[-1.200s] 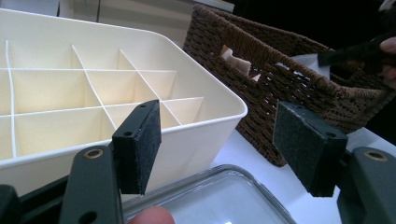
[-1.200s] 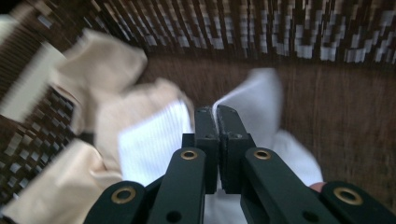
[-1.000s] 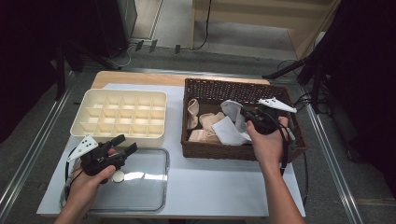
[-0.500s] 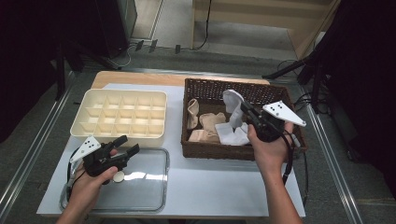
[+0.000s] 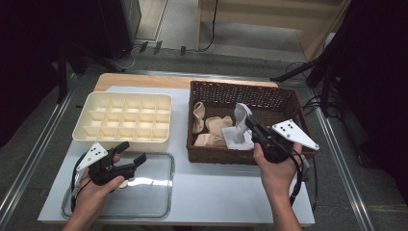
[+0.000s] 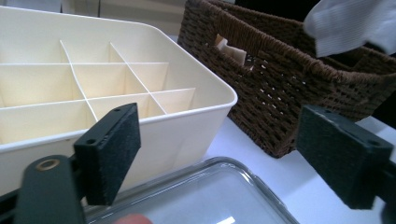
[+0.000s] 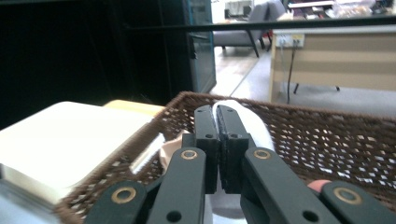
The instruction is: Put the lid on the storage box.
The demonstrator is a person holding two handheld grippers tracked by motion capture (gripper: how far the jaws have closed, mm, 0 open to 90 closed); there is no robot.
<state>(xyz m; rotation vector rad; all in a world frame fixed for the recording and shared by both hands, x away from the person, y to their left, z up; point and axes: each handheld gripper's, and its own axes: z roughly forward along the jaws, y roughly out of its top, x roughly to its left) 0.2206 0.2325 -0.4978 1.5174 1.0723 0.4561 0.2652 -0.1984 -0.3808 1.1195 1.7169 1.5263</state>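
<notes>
Hanging from the right tongs (image 5: 250, 126), a white sock (image 5: 236, 132) is held partly lifted above the wicker basket (image 5: 226, 91), its lower end not yet clear of the other socks. The jaws are closed tight on the fabric, as is seen in the right gripper view. Three beige socks (image 5: 209, 130) are left lying in the basket. Beside it on the worktop (image 5: 216, 183), the cream divider tray (image 5: 122, 120) is seen with every compartment empty, so the sorting is judged barely begun. The left tongs (image 5: 129, 153) are held wide open, gripping nothing, over the clear lid (image 5: 144, 192).
</notes>
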